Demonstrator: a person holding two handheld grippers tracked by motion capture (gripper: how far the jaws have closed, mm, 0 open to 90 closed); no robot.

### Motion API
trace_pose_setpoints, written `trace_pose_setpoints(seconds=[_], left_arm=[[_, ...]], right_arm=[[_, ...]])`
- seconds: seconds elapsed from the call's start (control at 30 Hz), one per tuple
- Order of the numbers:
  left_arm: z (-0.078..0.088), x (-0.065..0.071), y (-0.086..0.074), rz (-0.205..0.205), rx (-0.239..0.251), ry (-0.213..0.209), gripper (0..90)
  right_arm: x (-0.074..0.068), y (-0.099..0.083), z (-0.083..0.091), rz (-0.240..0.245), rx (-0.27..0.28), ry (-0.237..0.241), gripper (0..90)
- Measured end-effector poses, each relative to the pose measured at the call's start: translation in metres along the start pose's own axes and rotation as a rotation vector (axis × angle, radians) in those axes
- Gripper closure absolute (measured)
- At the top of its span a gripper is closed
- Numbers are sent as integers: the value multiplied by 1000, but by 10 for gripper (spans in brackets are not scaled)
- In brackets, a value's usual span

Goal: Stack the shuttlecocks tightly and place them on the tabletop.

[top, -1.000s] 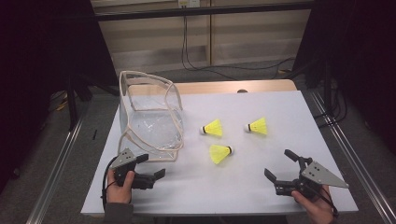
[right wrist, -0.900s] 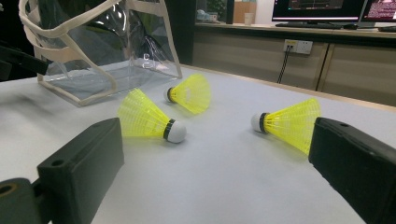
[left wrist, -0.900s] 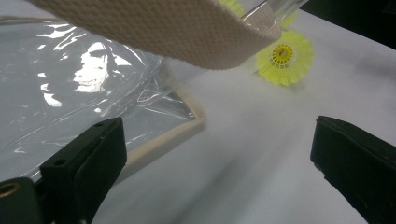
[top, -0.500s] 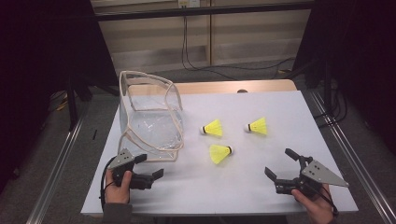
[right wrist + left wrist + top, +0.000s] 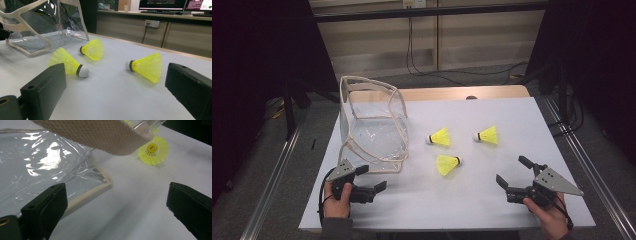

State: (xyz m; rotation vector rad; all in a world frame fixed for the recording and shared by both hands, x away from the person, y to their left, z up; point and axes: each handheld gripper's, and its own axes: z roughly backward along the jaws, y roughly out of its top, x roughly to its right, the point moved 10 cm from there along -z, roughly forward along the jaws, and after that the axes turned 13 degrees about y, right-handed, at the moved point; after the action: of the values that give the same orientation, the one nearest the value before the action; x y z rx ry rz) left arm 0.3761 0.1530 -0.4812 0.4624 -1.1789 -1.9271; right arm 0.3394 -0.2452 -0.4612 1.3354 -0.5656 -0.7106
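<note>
Little has shifted: your left claw [image 5: 371, 178] and right claw [image 5: 512, 172] stay wide open, empty; three shuttlecocks [image 5: 448, 164] wait at the bag's [image 5: 374, 135] 3 o'clock.

Grey floor [image 5: 272, 165], wood-panelled wall [image 5: 472, 30], trailing cables [image 5: 422, 65].

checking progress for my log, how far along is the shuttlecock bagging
Nothing is done yet: the clear bag holds no shuttlecock I can see. In hand: nothing, as the left hand-held gripper and right hand-held gripper are open on the table. Left: all three yellow shuttlecocks lie outside the bag.
</note>
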Motion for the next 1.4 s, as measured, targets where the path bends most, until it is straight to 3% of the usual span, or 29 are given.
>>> trace_pose_setpoints(seconds=[1.4], left_arm=[[0,3,0,-6,0,-12,35]], right_arm=[[30,1,-33,-6,-74,-55,27]])
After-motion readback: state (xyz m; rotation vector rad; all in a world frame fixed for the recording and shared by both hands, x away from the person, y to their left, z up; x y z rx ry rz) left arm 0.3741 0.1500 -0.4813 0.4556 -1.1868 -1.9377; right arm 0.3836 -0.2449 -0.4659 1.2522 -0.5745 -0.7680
